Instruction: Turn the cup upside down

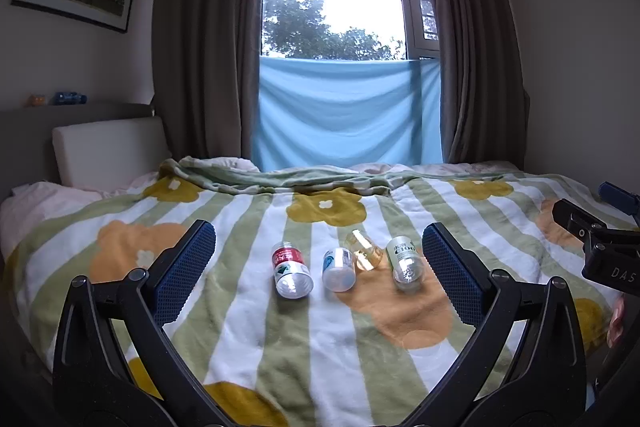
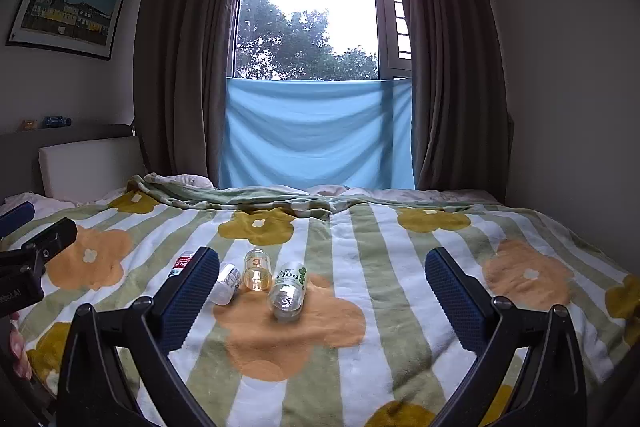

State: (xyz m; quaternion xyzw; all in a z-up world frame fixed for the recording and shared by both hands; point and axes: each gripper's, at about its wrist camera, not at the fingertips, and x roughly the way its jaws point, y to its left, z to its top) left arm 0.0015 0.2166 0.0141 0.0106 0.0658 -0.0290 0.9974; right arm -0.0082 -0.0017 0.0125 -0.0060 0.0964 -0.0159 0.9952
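Note:
Several small clear plastic cups lie on their sides in a row on the bed. From left to right they are a red-labelled cup (image 1: 292,273) (image 2: 183,263), a blue-and-white one (image 1: 339,269) (image 2: 227,283), an amber one (image 1: 363,251) (image 2: 258,269) and a green-labelled one (image 1: 406,263) (image 2: 288,291). My left gripper (image 1: 318,245) hovers open just short of the row, holding nothing. My right gripper (image 2: 322,259) is open too, off to the right of the cups; its left finger (image 2: 188,291) hides part of the red-labelled cup.
The cups rest on a soft striped blanket with flower prints (image 1: 280,347). A white cushion (image 1: 108,151) and headboard stand at the back left. Curtains and a window with a blue cloth (image 1: 348,115) lie beyond the bed. A wall is on the right.

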